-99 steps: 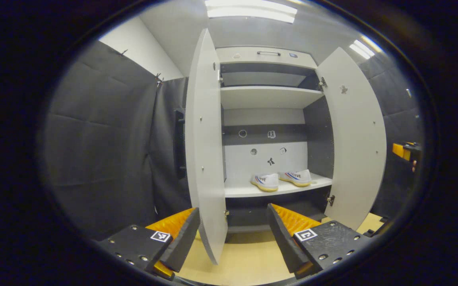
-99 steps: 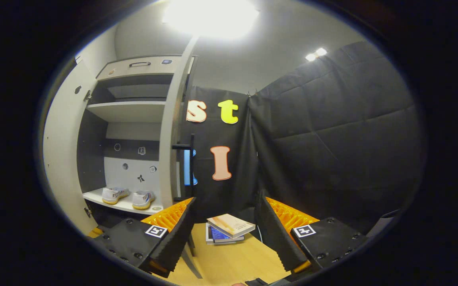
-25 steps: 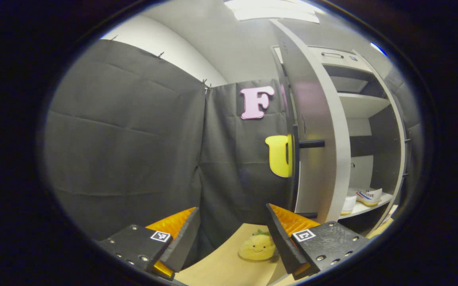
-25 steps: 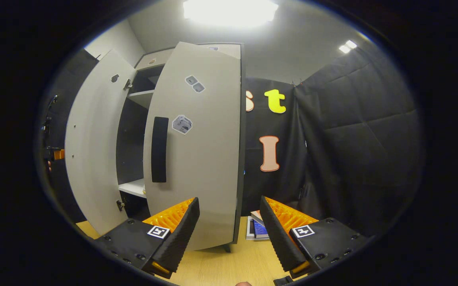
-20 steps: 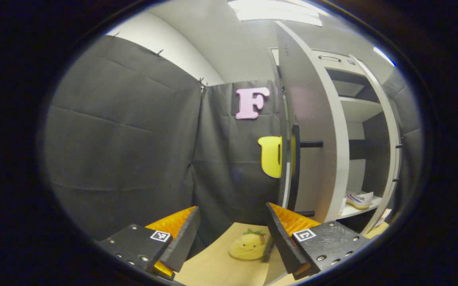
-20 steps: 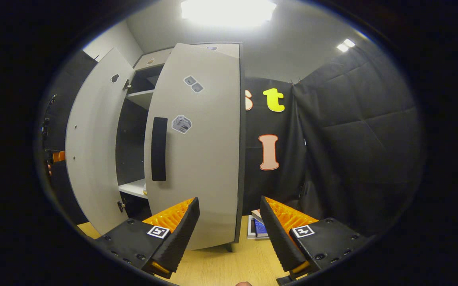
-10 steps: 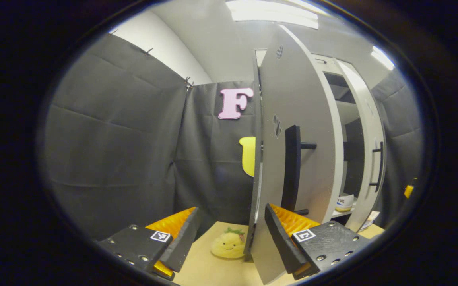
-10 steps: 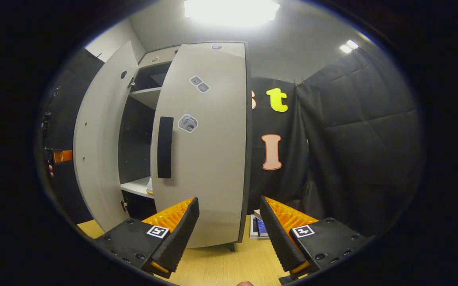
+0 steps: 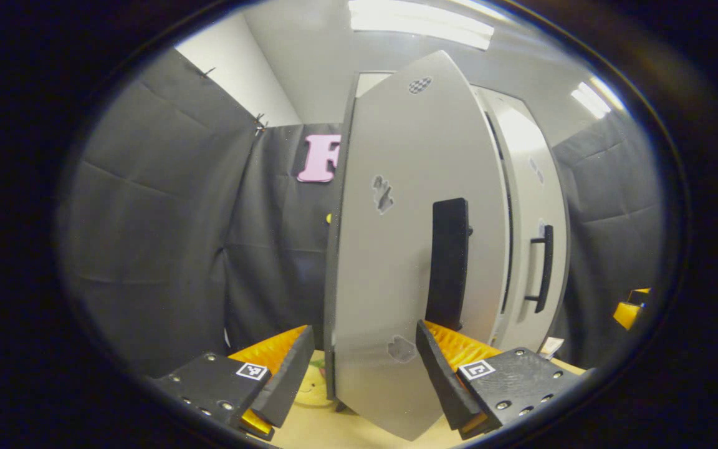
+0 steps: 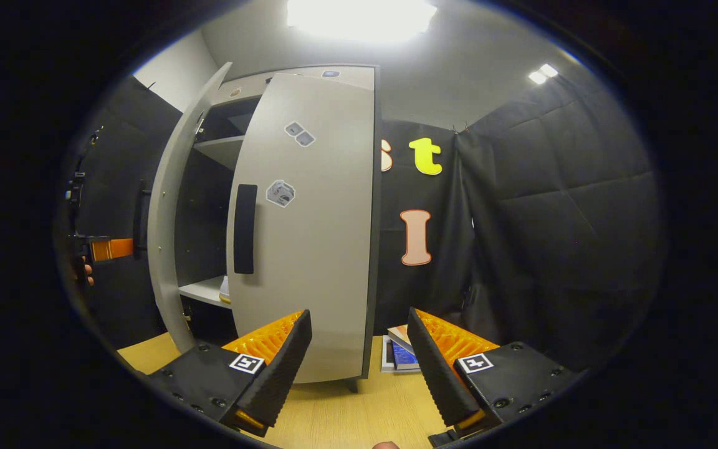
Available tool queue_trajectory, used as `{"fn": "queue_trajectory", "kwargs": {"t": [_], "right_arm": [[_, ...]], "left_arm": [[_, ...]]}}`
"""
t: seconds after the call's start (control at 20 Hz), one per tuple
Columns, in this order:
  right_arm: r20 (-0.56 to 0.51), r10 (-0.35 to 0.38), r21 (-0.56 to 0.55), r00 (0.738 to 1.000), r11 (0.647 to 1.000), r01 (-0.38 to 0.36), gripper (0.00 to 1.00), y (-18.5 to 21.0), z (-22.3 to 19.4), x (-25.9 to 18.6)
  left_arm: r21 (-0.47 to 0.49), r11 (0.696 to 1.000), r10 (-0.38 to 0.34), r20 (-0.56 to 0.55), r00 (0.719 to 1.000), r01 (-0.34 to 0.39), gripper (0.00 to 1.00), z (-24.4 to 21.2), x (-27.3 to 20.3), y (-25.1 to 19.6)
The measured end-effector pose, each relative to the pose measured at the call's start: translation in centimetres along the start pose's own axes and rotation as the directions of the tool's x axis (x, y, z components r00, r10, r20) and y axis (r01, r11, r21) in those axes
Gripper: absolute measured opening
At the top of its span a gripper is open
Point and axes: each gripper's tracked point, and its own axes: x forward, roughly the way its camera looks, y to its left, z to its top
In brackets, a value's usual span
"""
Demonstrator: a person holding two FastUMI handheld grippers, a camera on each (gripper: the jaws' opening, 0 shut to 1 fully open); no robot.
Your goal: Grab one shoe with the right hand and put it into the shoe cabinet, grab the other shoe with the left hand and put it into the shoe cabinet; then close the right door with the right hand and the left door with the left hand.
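Left gripper [image 9: 359, 362] spread wide, empty, just before the left door [image 9: 396, 249], swung partly toward the shoe cabinet [image 10: 209, 187]. Right gripper [image 10: 359, 358] likewise wide and empty, before the right door [image 10: 309, 237], ajar. Sliver of one shoe [image 10: 224, 290] showing on the lower shelf [image 10: 204, 290] through the gap between doors.
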Motion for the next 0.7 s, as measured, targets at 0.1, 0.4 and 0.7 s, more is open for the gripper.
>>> {"fn": "queue_trajectory", "kwargs": {"t": [0.1,0.4,0.7], "right_arm": [[-0.008,-0.004,0.006,1.0,1.0,0.004,0.97,-0.4,-0.4,0.0],[-0.01,-0.005,0.031,1.0,1.0,0.005,0.94,-1.4,-0.6,-0.2],[0.016,0.031,0.043,0.999,0.999,-0.032,0.94,-0.2,0.5,-1.2]], "left_arm": [[0.013,1.0,-0.013,0.006,1.0,0.013,1.0,0.2,1.0,-1.4],[0.033,0.999,-0.008,0.004,1.0,0.008,1.0,-0.1,1.6,-2.8],[0.081,0.996,-0.027,0.009,1.0,0.026,0.99,0.8,-1.7,-2.9]]}}
